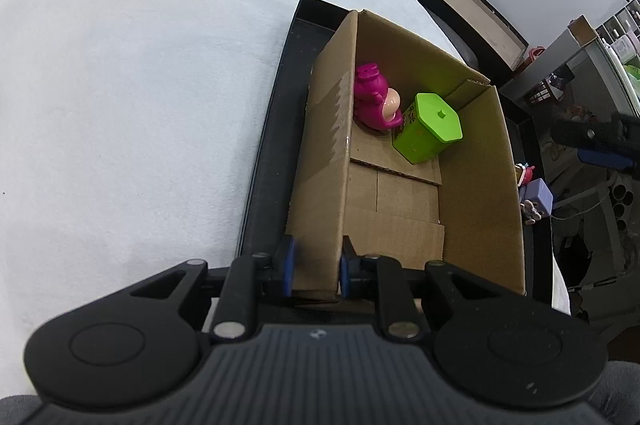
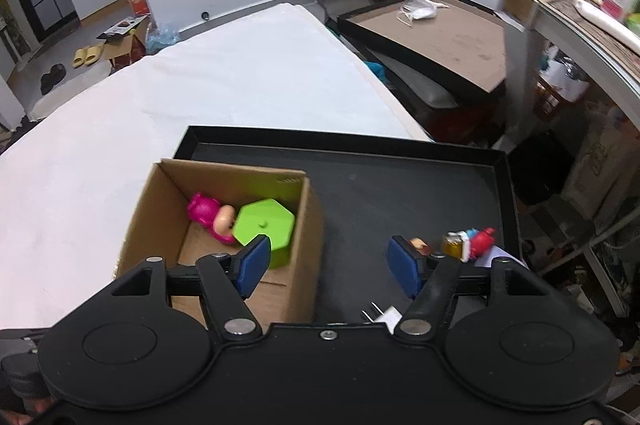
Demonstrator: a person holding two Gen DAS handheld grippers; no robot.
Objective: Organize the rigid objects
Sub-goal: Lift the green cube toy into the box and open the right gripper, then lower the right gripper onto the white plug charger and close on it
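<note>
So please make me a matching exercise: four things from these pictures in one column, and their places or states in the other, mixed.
Things:
1. green pot
2. pink toy
3. left tool
4. right tool

Places or states:
a. shut on the wall of the cardboard box
b. open, holding nothing
c. in the box, against its left wall
d. in the box, near its right wall

Pairs: 1-d, 2-c, 3-a, 4-b

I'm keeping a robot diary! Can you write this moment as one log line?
left gripper: shut on cardboard box wall | right gripper: open, empty | in box: pink toy, green container | left on black tray: small figures
</note>
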